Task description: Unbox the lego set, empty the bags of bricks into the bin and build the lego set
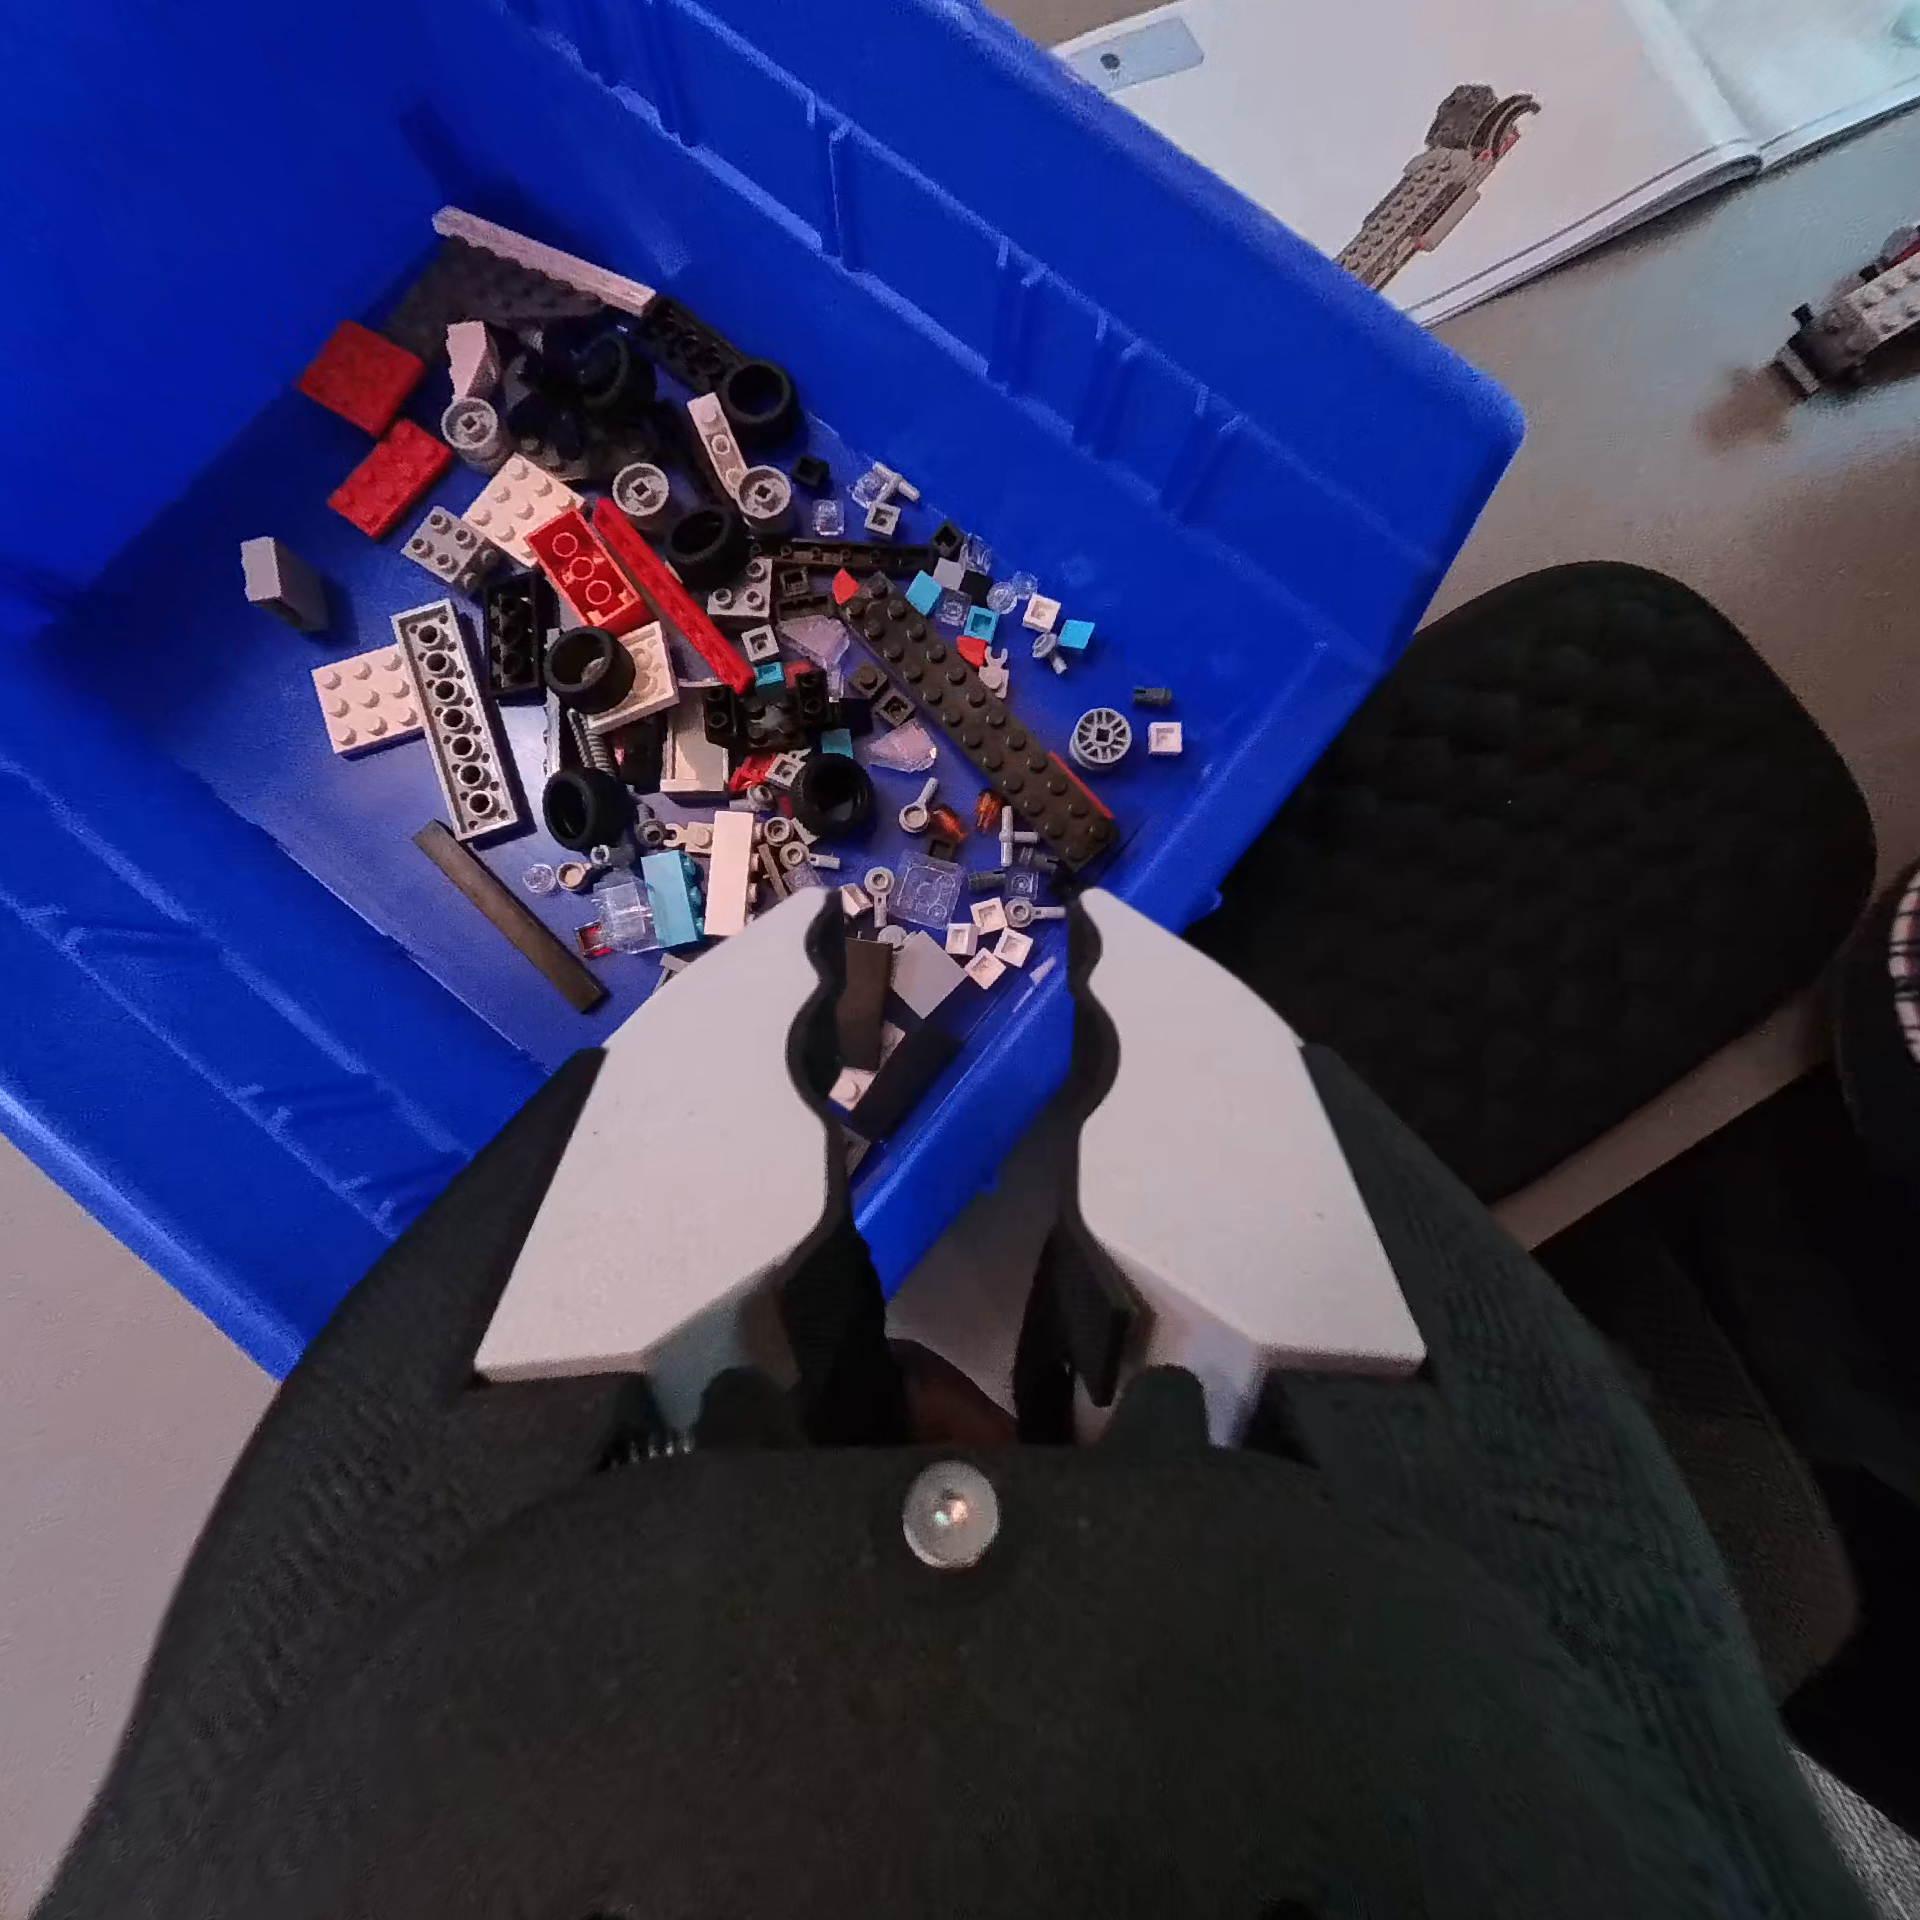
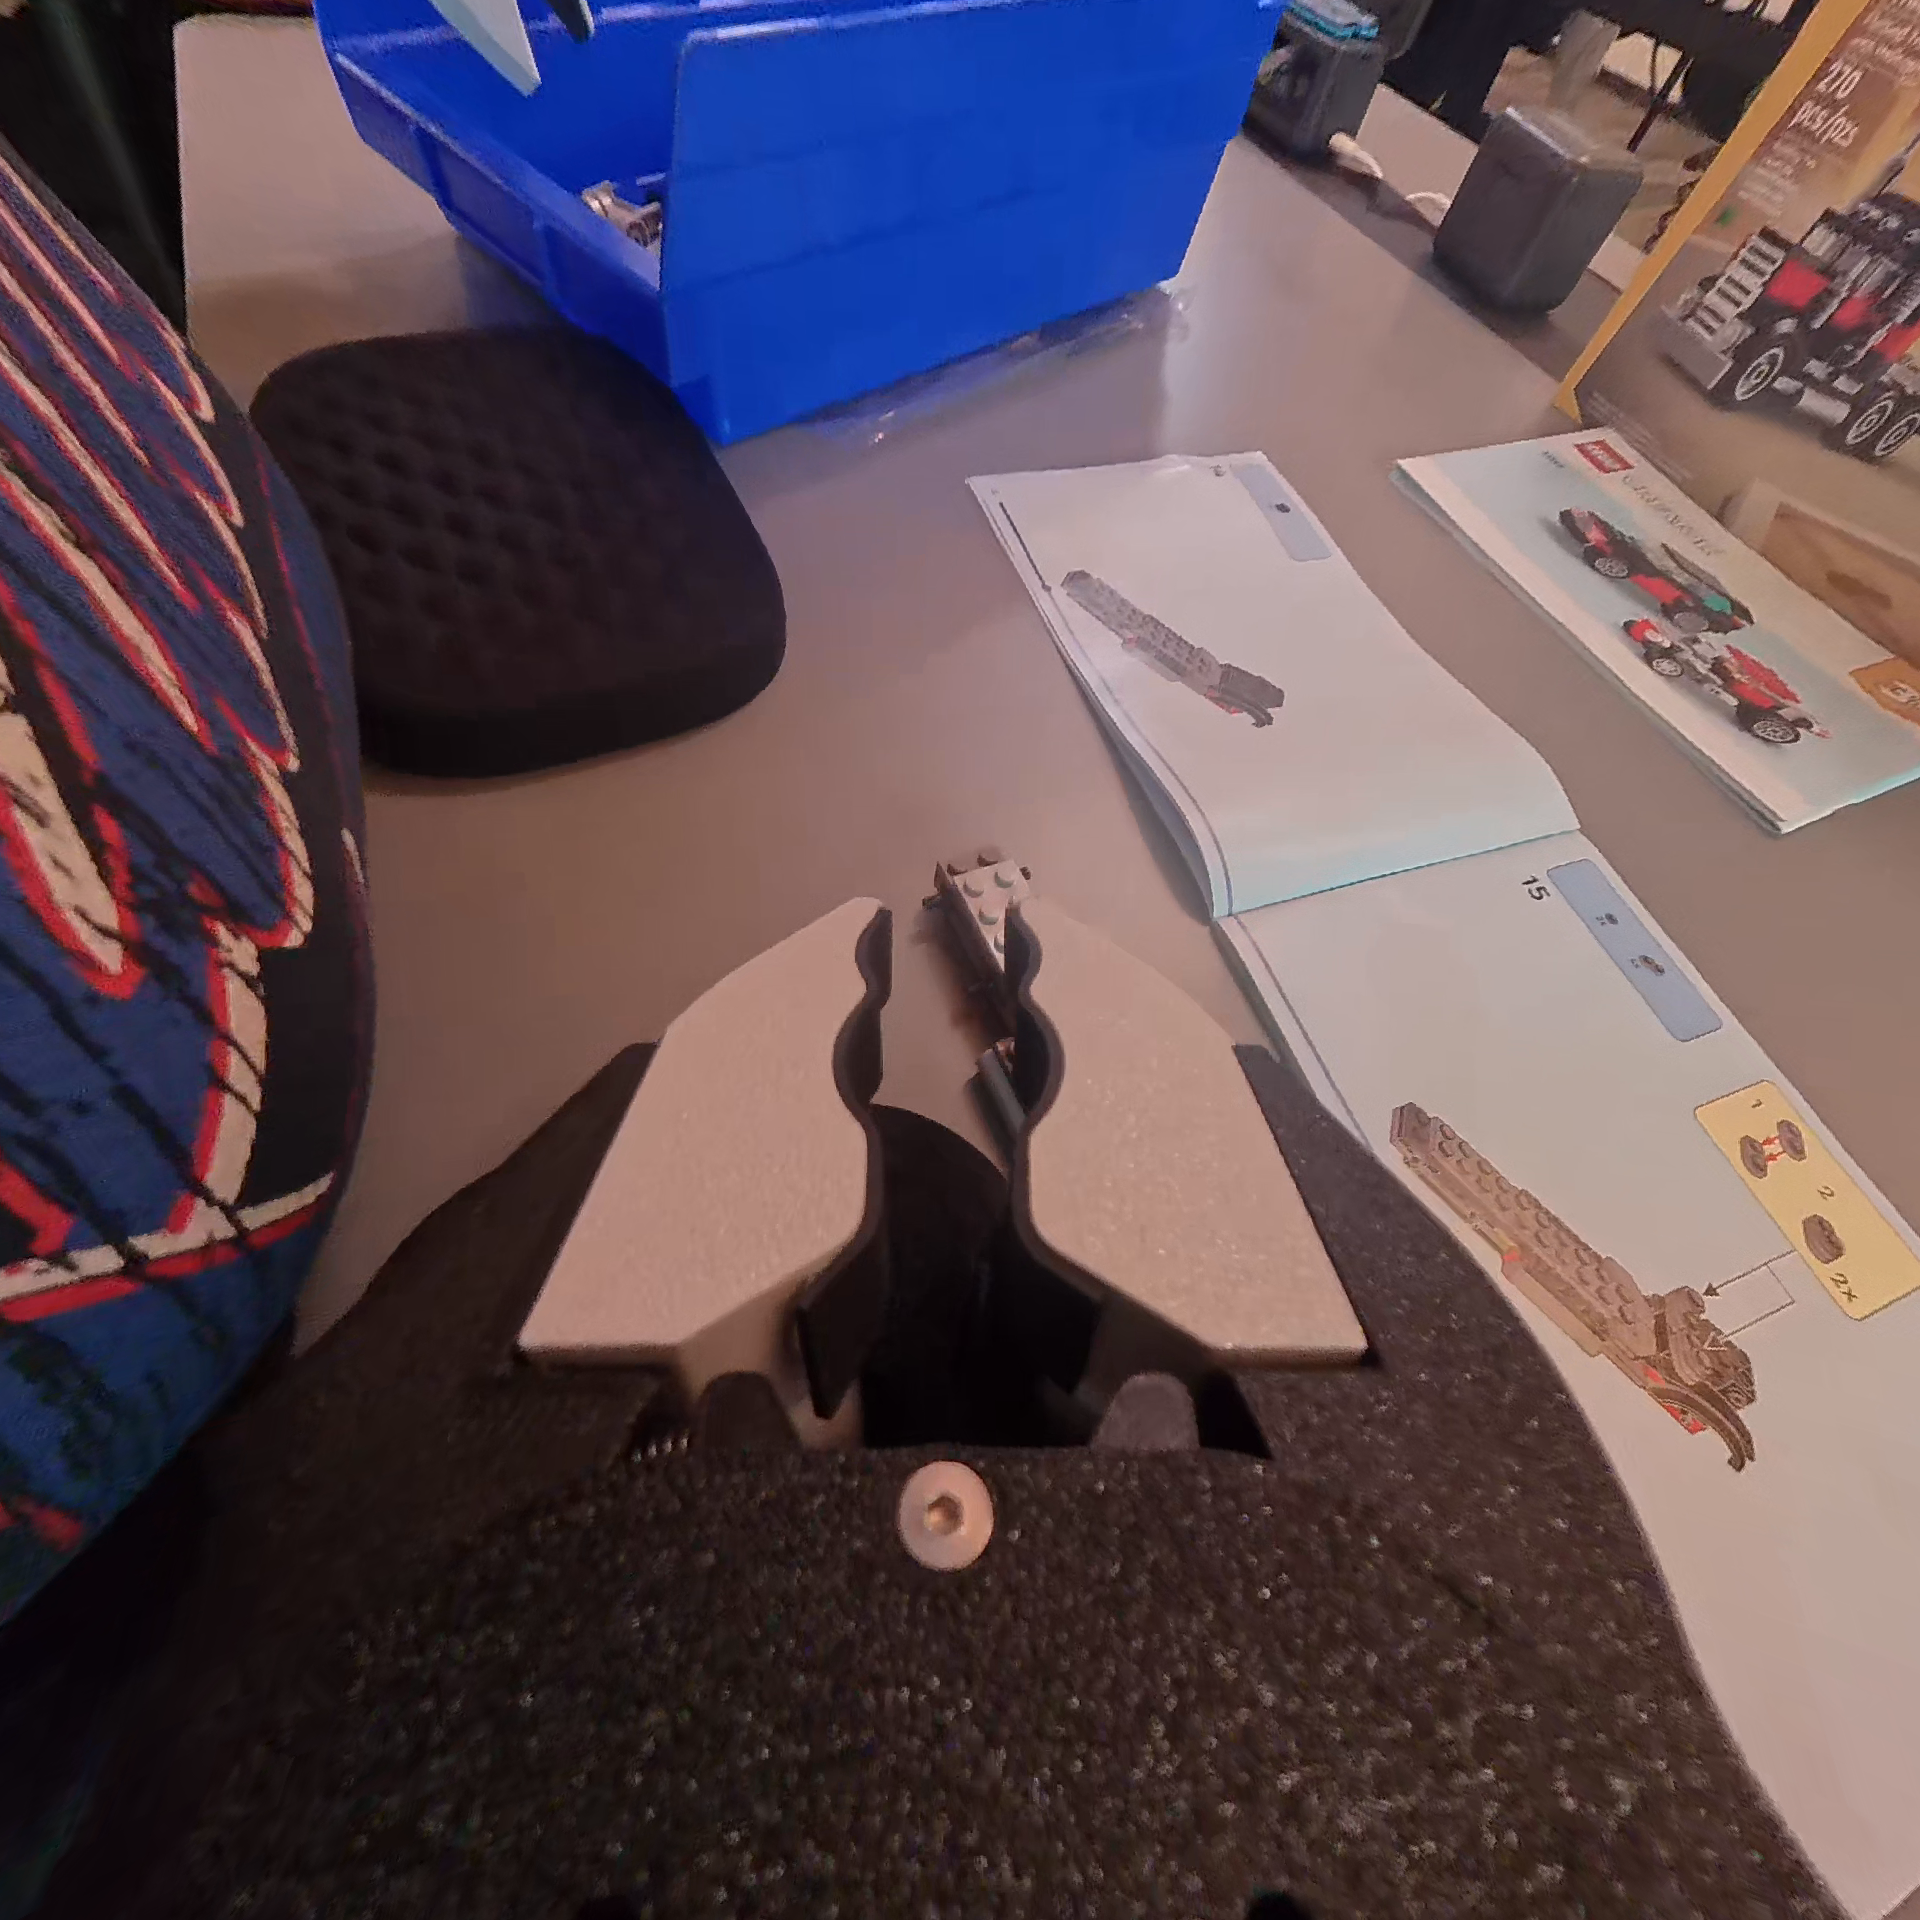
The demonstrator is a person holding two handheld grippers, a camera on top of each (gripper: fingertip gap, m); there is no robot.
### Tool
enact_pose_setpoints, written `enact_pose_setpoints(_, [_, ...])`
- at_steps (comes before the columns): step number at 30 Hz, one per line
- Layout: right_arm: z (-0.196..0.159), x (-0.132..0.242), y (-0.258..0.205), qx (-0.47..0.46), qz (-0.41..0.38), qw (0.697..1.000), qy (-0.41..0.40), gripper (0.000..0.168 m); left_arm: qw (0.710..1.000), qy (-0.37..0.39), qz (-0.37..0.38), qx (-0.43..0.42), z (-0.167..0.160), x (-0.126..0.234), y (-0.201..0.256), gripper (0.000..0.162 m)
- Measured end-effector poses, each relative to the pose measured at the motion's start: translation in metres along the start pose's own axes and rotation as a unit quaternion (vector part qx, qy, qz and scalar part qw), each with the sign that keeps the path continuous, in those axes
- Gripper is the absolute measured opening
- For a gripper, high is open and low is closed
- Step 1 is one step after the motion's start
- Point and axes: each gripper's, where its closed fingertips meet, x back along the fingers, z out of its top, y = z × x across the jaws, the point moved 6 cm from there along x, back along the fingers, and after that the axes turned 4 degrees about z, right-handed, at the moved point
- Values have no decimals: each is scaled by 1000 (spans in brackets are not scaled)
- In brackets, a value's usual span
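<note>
Your left gripper (image 1: 951, 904) hangs with fingers apart over the loose bricks (image 1: 665, 644) in the blue bin (image 1: 1195, 343). Your right gripper (image 2: 951, 914) is also apart, empty, around a small grey assembly (image 2: 982, 909) lying on the table (image 2: 883, 644) beside the open instruction booklet (image 2: 1351, 727).

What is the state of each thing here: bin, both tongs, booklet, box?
blue bin: holds loose bricks
left tongs: open, empty, over the bin
right tongs: open, around a small grey assembly on the table
instruction booklet: open, flat
lego box: upright
</note>
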Motion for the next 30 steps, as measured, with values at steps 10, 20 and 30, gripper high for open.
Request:
enact_pose_setpoints(10, [-4,-6,4,-48,44,997,-31,23,1000,2,-14,16,-14,-3,-3,47])
enact_pose_setpoints(20, [-5,-9,-1,-23,35,998,-49,24,999,-13,-27,33,-7,-13,1,46])
enact_pose_setpoints(30, [-5,-8,0,-25,34,998,-43,24,996,-71,42,18,1,-23,-12,3])
